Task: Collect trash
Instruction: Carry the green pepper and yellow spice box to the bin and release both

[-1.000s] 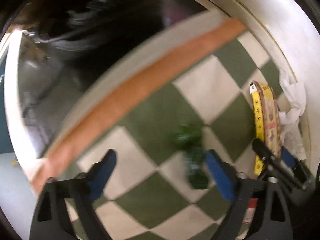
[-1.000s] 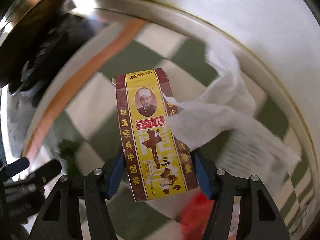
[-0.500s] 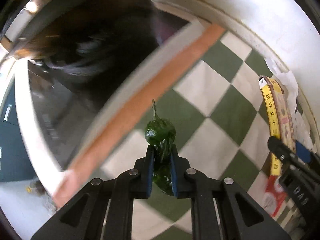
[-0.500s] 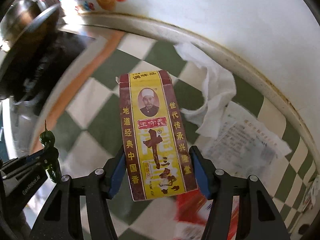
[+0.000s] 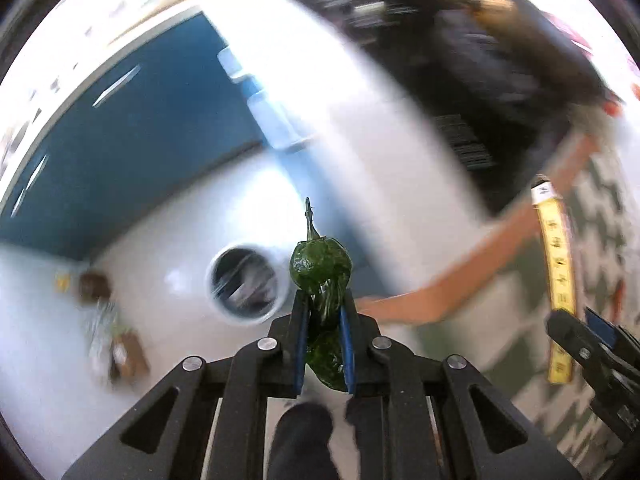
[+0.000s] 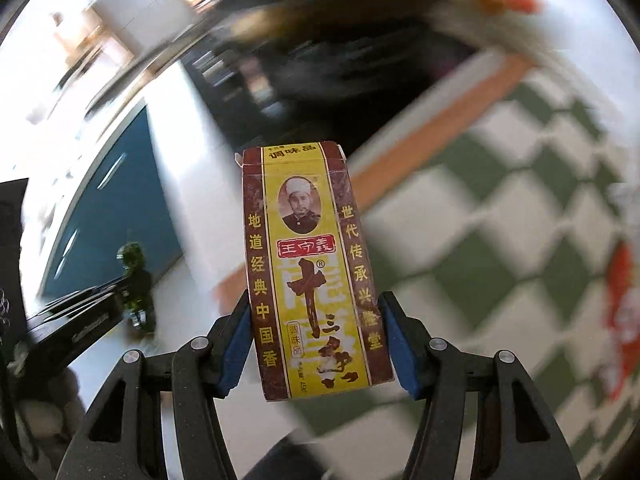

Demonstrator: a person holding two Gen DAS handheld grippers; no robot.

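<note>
Left wrist: pepper (image 5: 320,268) between claw (image 5: 323,320) pads.

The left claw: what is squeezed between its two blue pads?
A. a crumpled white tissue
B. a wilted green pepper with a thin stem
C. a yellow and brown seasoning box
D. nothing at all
B: the left claw is closed on a wilted green pepper, its stem pointing away from the camera.
</note>
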